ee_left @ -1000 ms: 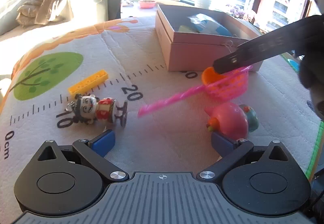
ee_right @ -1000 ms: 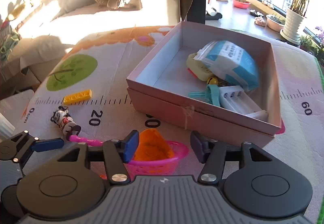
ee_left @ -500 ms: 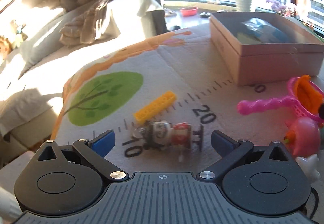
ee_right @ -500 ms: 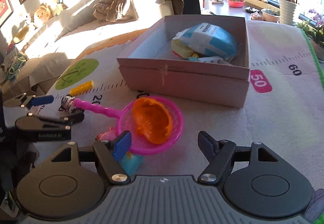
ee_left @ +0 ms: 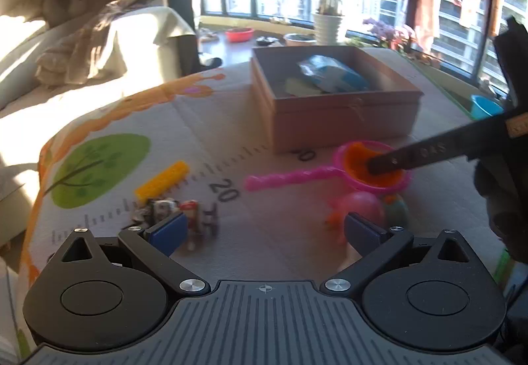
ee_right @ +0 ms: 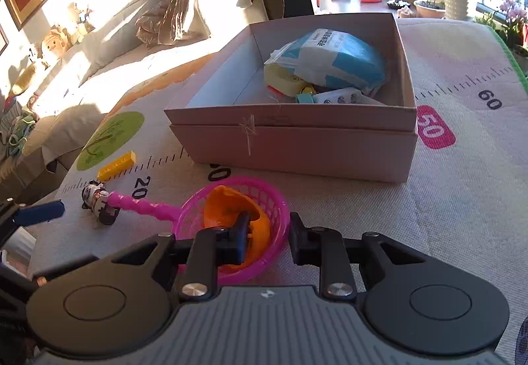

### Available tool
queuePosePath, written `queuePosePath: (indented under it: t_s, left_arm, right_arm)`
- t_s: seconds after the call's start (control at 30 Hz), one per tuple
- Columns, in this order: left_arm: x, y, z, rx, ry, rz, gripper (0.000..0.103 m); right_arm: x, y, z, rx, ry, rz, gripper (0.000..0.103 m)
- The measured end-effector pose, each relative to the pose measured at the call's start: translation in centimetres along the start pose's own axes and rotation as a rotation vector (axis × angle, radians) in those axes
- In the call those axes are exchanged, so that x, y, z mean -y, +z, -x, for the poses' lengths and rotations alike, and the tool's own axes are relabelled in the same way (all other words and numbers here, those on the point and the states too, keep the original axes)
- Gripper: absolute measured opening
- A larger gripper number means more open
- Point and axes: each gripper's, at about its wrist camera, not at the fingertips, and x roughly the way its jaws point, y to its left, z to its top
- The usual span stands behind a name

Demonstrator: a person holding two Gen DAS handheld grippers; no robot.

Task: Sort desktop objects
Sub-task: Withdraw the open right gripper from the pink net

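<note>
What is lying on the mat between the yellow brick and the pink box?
Nothing: between the yellow brick and the pink box the right wrist view shows only bare mat with printed ruler marks.

Pink net scoop (ee_right: 231, 226) with orange shell (ee_right: 227, 211) inside, bottom middle. Yellow brick (ee_right: 117, 165) and small figure (ee_right: 97, 201) left. Pink open box (ee_right: 297, 137), center, half full.

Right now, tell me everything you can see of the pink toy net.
The pink toy net looks like translucent plastic: a round mesh basket with a twisted handle. It lies on the play mat before the pink box and holds an orange cup. The right gripper straddles its rim, one finger inside, one outside.
</note>
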Motion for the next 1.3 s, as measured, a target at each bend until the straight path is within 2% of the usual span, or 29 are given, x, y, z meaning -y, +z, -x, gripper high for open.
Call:
queuePosePath:
  t_s: [0.13, 0.2, 0.3, 0.33, 0.43, 0.5, 0.6, 0.7, 0.8, 0.87, 0.93, 1.07, 1.3]
  left_arm:
    - [3.2, -0.9, -0.8, -0.023, -0.061, -0.116, 0.103]
    - [4.2, -1.3, -1.3, -0.037, -0.065, -0.148, 0.103]
    - [4.7, -1.2, -2.1, -0.047, -0.061, -0.151, 0.103]
    - [4.7, -1.1, -2.3, -0.046, -0.056, -0.147, 0.103]
    - [4.5, -0.8, -3.0, -0.045, -0.04, -0.118, 0.103]
    - [4.1, -0.7, -3.2, -0.057, -0.075, -0.077, 0.103]
    - [4.0, -0.8, -3.2, -0.083, -0.156, -0.045, 0.103]
    - [4.7, -0.8, -3.2, -0.083, -0.177, -0.047, 0.103]
    - [5.3, -0.3, -3.3, -0.076, -0.246, -0.014, 0.103]
    - [5.8, -0.2, -3.0, -0.071, -0.263, -0.018, 0.103]
    - [6.4, -0.6, -2.5, -0.062, -0.233, -0.064, 0.103]
    - [6.0, -1.8, -1.6, -0.071, -0.129, -0.129, 0.103]
    - [3.1, -3.1, -1.6, -0.088, 0.05, -0.12, 0.103]
  right_arm:
    - [-0.2, 0.6, -0.2, -0.018, 0.034, -0.046, 0.021]
    - [-0.6, 1.2, -0.4, -0.03, 0.094, -0.077, 0.021]
    - [-1.2, 2.2, -0.7, -0.036, 0.212, -0.128, 0.022]
    - [-1.5, 2.4, -0.5, -0.025, 0.226, -0.134, 0.022]
    - [-2.5, 2.6, 0.2, 0.032, 0.168, -0.074, 0.026]
    - [-2.3, 2.4, 0.9, 0.065, 0.122, -0.049, 0.039]
    - [-0.7, 1.9, 2.1, 0.099, 0.053, -0.049, 0.046]
    - [1.3, 1.2, 2.7, 0.111, -0.02, -0.067, 0.056]
    - [3.9, 0.3, 2.7, 0.078, -0.043, -0.138, 0.056]
    - [4.8, -0.5, 2.8, 0.061, -0.043, -0.167, 0.056]
    - [5.0, -1.3, 3.1, 0.063, -0.04, -0.159, 0.057]
    - [4.6, -2.5, 3.9, 0.072, -0.036, -0.124, 0.066]
    - [3.3, -3.2, 4.2, 0.076, -0.011, -0.094, 0.067]
